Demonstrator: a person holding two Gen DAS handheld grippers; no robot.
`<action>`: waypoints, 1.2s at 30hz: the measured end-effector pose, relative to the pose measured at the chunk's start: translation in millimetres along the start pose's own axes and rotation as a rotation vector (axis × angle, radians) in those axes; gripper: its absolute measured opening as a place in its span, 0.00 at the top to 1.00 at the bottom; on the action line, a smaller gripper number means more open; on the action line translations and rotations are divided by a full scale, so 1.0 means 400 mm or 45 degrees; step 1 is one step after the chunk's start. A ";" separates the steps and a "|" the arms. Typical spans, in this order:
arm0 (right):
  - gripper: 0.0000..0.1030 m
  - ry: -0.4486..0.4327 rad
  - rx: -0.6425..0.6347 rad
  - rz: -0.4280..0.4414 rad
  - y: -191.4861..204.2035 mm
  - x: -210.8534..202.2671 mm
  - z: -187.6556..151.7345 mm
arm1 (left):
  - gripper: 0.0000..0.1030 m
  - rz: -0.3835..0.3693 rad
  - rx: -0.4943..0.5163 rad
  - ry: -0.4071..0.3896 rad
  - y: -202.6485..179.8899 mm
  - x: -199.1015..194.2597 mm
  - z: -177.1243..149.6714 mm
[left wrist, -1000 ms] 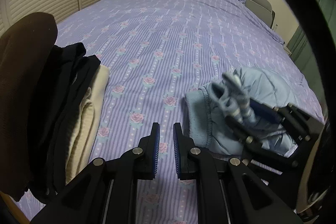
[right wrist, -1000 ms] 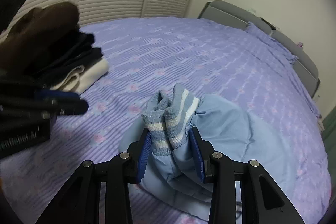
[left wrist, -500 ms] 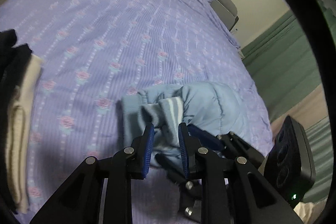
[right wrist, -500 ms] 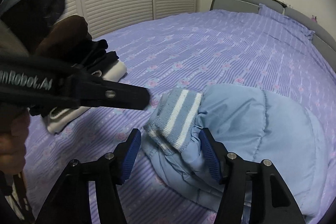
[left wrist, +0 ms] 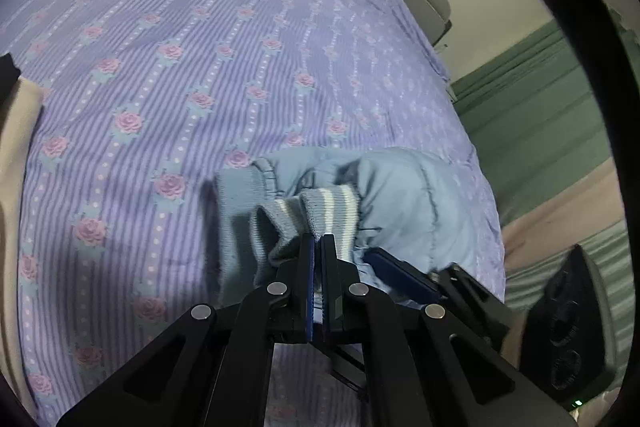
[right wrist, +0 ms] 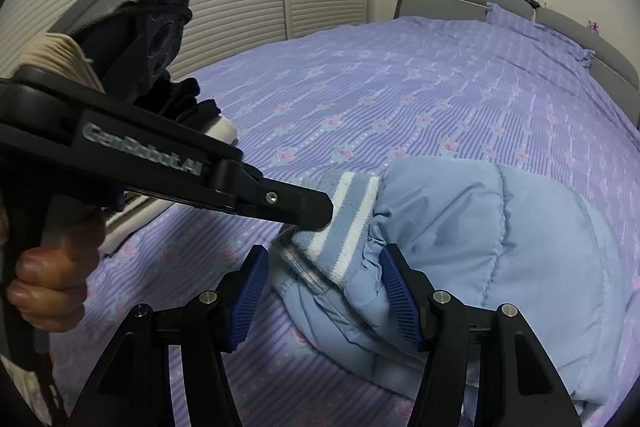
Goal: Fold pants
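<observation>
While your left claw (left wrist: 318, 241) is pinching the striped cuff (left wrist: 334, 205), seemingly to lift the pants (right wrist: 480, 227), your right claw (right wrist: 320, 283) is gaping empty around it.

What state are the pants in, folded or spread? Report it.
Neither: the pants lie bunched in a puffy heap on the bed, striped cuff sticking up.

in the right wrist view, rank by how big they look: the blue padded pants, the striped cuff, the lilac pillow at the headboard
1. blue padded pants
2. striped cuff
3. lilac pillow

The pillow lies far from the camera, so its real size may well exceed the cuff's; only its apparent size ranks last.
</observation>
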State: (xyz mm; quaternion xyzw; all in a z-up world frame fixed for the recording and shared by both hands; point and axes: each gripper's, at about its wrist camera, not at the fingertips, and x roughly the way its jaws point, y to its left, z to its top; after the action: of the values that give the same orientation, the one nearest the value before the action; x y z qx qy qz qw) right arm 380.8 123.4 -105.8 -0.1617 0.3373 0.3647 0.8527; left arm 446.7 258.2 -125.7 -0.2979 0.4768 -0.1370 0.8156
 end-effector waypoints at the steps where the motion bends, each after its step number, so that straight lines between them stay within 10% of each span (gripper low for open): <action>1: 0.42 0.002 -0.026 -0.003 0.007 -0.010 0.000 | 0.96 0.008 -0.006 -0.006 0.004 -0.005 0.003; 7: 0.29 -0.080 -0.202 -0.298 0.003 -0.143 -0.016 | 0.96 0.152 0.079 -0.033 -0.002 -0.027 -0.010; 13: 0.18 -0.177 0.207 -0.682 -0.189 -0.239 -0.036 | 0.96 0.339 0.118 -0.034 -0.014 0.012 -0.022; 20: 0.18 -0.233 1.124 -0.284 -0.469 -0.221 -0.161 | 0.96 0.454 0.162 -0.025 -0.013 0.038 -0.023; 25: 0.18 -0.221 1.231 0.029 -0.468 -0.134 -0.189 | 0.95 0.448 0.149 -0.016 -0.010 0.040 -0.023; 36: 0.25 -0.052 1.410 0.285 -0.479 0.011 -0.258 | 0.95 0.487 0.166 -0.008 -0.001 0.048 -0.034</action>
State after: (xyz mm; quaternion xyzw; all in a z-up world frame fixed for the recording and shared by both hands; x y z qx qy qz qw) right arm 475.9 -58.7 -177.3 0.3535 0.4768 0.2246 0.7728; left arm 444.7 243.4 -144.0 -0.1489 0.5124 -0.0092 0.8457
